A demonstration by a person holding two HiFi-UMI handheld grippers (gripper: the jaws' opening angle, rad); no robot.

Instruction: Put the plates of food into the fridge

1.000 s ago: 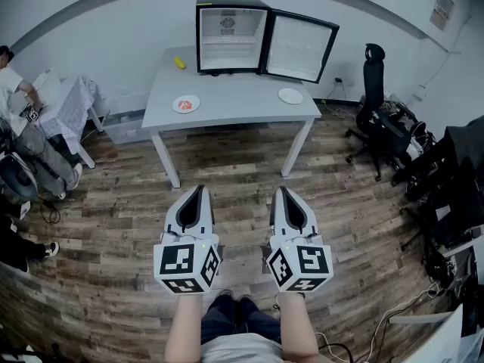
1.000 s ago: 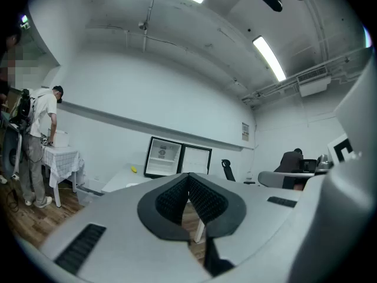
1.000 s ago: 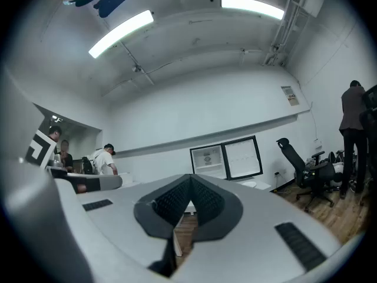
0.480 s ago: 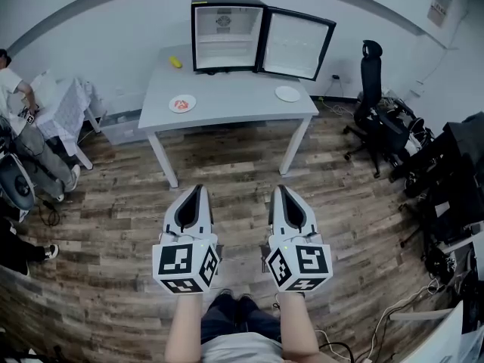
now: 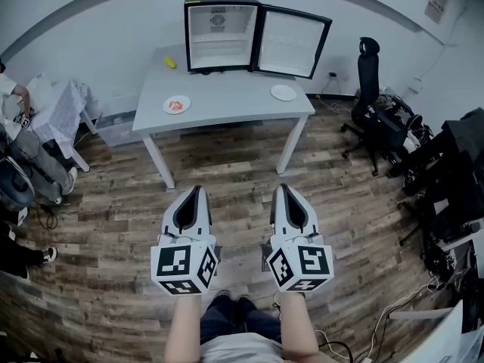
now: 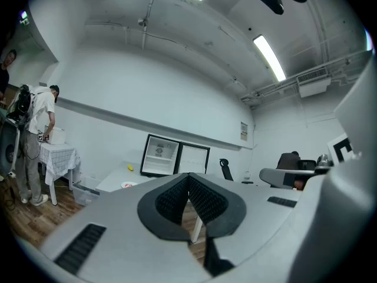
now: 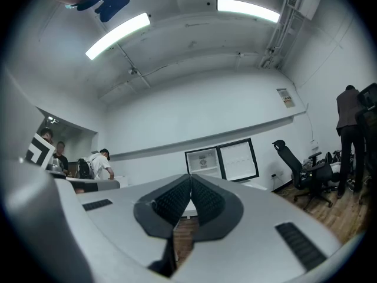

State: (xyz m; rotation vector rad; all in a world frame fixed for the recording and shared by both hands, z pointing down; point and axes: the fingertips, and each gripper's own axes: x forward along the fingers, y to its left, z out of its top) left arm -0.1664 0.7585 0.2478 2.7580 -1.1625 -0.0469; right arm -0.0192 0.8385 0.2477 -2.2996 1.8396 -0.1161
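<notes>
Two plates are to be moved and neither has been lifted, so every risk lies ahead. A broad stretch of wood-plank floor (image 5: 227,172) separates the person from the grey bench (image 5: 227,116). If the approach is rushed, the bench could be bumped and its load shaken.

At the back of the bench a mini fridge (image 5: 218,32) stands with its door (image 5: 293,42) swung wide to the right. That door could be caught by a loaded tool and pushed partly closed across the opening. A plate could also be struck against the shelf inside and tilted.

An office chair (image 5: 368,89) is parked near the bench's right end, where it could be snagged if that side is approached widely.

The left tool (image 5: 199,190) and the right tool (image 5: 280,188) are held level, side by side, well apart from the bench. Both sets of jaws are pressed together with nothing between them. They must be opened before a rim is met, or a plate would simply be shoved along.

The plate of red food (image 5: 176,105) lies toward the bench's left front. The pale plate (image 5: 283,92) lies near the right edge, just in front of the open door, and its contents cannot be made out. It could be nudged off that edge. A thin rim gives a shallow hold, so either plate could sag and its food be spilled.

A small yellow item (image 5: 171,63) beside the fridge's left wall could be knocked aside.
</notes>
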